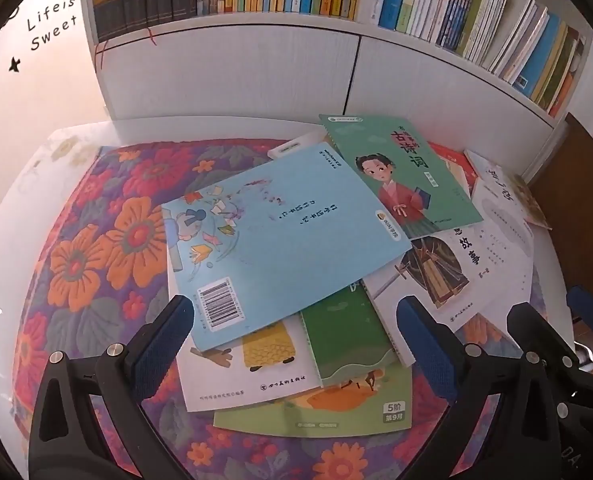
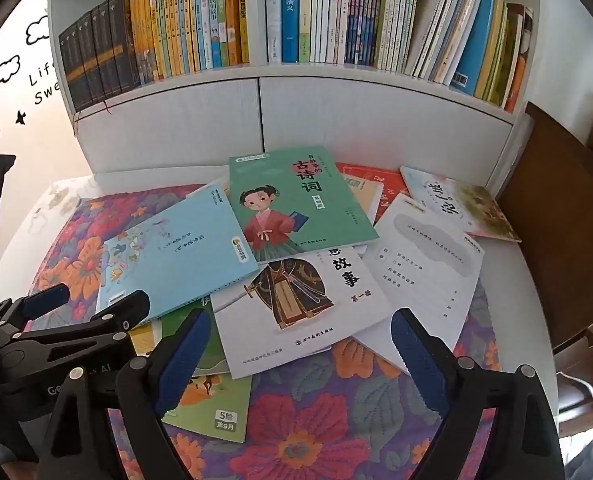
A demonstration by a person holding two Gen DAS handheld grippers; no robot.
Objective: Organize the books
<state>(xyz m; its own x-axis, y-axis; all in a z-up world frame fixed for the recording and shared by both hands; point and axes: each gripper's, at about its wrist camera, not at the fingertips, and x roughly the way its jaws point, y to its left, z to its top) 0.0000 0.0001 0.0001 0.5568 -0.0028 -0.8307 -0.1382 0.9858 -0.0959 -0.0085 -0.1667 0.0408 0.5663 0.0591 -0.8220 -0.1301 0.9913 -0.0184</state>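
On the table: a floral cloth (image 1: 96,248) covers the surface, with a loose heap of books lying flat and overlapping on it
Top of heap: light blue book (image 1: 280,240), back cover up with barcode showing, lies over a white book with a yellow figure (image 1: 256,372) and a green workbook (image 1: 348,344)
Behind it: green poetry book (image 2: 296,200), cover up, overlaps the white story book (image 2: 296,312); white sheet-like booklet (image 2: 424,264) to the right, red book (image 2: 384,188) further back
Shelf: white bookcase (image 2: 256,120) at the far edge, upright books in its row, those at the right leaning
Left gripper (image 1: 292,320): jaws wide apart, holding nothing, hovering over the blue book's near edge
Right gripper (image 2: 300,332): jaws wide apart, empty, above the white story book
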